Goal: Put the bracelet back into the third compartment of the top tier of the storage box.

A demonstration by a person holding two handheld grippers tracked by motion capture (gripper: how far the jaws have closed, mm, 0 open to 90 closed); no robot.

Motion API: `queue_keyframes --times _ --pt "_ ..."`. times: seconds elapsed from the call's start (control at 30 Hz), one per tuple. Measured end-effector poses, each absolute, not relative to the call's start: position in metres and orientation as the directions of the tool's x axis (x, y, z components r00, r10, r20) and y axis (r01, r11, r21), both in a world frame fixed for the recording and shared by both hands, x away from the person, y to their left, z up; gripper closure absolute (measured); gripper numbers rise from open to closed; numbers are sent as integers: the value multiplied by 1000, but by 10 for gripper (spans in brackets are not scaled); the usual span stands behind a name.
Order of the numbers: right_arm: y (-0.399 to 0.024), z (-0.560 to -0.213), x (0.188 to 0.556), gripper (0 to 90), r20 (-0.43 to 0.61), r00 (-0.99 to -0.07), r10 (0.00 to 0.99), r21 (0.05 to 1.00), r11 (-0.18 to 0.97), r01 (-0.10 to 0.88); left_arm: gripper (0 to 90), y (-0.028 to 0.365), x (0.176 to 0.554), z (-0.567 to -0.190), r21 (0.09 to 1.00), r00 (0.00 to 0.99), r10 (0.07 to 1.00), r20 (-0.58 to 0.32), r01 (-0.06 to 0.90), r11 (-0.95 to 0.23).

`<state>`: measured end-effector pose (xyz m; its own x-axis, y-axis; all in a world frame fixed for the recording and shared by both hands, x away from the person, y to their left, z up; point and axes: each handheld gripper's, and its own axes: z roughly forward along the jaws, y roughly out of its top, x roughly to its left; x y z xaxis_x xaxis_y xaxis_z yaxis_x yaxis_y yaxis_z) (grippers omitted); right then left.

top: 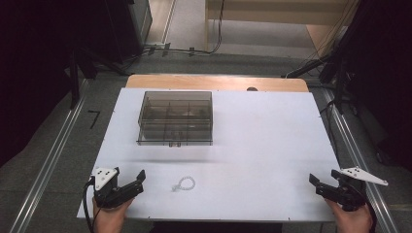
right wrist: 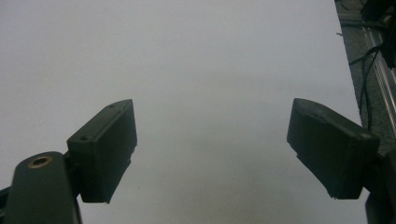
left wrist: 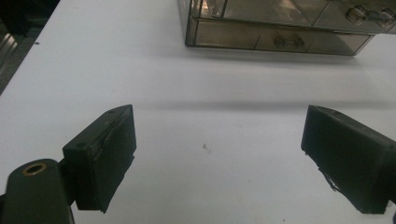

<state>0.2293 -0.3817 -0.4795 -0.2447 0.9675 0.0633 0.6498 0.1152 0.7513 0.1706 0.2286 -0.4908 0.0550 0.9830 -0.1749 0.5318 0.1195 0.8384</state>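
Note:
A smoky clear plastic box (top: 175,118) with several compartments and a latch at its front stands on the white table top (top: 262,141), toward the back left. The left gripper view catches its front wall (left wrist: 275,39) at the top. A small pale bead bracelet (top: 184,184) lies near the front edge. My left gripper (top: 137,182) rests at the front left corner, to the left of the bracelet, jaws wide open and empty (left wrist: 217,158). My right gripper (top: 323,184) sits at the front right corner, also open with nothing between its jaws (right wrist: 212,149).
A wooden strip (top: 216,82) borders the table's far edge. Metal rails (top: 53,155) run along both sides on the grey floor, with cables (top: 189,50) and dark stands behind the table. The table's right edge and a cable (right wrist: 369,84) lie close to my right gripper.

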Motion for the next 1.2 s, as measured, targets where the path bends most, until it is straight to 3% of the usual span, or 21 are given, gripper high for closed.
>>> queue_keyframes --times 1.2 --pt "-382 -481 230 144 70 -247 967 741 115 662 130 213 170 -490 837 151 977 -150 545 44"
